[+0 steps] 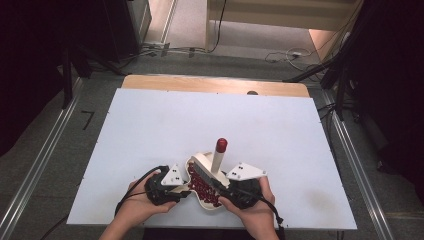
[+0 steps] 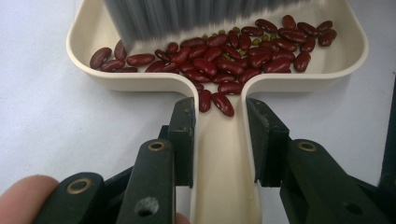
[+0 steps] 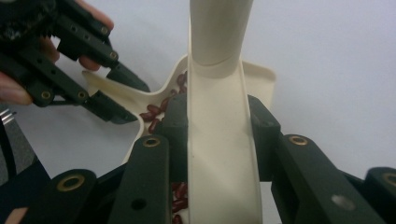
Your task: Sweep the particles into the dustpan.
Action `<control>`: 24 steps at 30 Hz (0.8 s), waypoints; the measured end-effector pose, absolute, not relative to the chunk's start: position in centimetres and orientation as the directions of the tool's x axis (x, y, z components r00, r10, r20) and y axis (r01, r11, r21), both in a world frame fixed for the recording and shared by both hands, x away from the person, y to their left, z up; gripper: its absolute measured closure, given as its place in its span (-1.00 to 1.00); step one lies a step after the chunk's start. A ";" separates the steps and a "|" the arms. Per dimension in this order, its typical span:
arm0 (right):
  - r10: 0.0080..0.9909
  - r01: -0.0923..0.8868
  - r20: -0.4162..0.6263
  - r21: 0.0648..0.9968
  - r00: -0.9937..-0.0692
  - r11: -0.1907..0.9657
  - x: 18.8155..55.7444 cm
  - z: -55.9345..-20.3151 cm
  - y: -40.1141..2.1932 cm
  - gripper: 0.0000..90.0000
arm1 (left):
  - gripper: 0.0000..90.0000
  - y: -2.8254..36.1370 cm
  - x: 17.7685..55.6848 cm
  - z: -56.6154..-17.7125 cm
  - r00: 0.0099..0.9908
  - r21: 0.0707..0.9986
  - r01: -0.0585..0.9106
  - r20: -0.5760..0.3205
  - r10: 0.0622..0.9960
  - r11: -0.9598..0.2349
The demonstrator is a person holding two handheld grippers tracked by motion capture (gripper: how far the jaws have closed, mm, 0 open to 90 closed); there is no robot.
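Some beans [image 2: 224, 58] hidden behind brush [image 2: 187, 16] bristles; dustpan [image 2: 224, 158] handle cut off.

**White bench, one dustpan near the front edge**

The bench [image 1: 150, 130] has a white top with a strip of bare wood along its far edge. A cream dustpan [image 1: 196, 165] lies flat on it near the person's side, its tray holding dark red beans [image 2: 224, 56]. The bench stands on a grey floor [image 1: 65, 150].
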State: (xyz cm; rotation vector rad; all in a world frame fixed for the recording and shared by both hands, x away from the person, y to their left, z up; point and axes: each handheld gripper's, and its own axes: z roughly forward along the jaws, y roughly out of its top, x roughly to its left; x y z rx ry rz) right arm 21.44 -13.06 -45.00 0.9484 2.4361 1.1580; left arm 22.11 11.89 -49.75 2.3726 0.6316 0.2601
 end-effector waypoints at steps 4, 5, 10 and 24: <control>0.696 0.444 0.025 0.787 -0.717 0.429 22.0 -44.1 -14.6 0.45 | 0.48 11.9 22.1 -49.8 0.864 0.649 0.373 0.018 0.504 -0.663; 0.710 0.449 0.023 0.789 -0.704 0.420 22.3 -44.0 -15.1 0.45 | 0.48 11.9 22.1 -49.8 0.864 0.649 0.373 0.018 0.503 -0.664; 0.762 0.475 -0.002 0.780 -0.648 0.406 23.6 -44.8 -16.6 0.45 | 0.48 11.8 22.1 -49.9 0.862 0.653 0.377 0.012 0.506 -0.657; 0.662 0.441 0.003 0.748 -0.749 0.496 22.1 -45.5 -13.4 0.45 | 0.47 12.0 22.3 -50.3 0.864 0.663 0.372 0.008 0.503 -0.649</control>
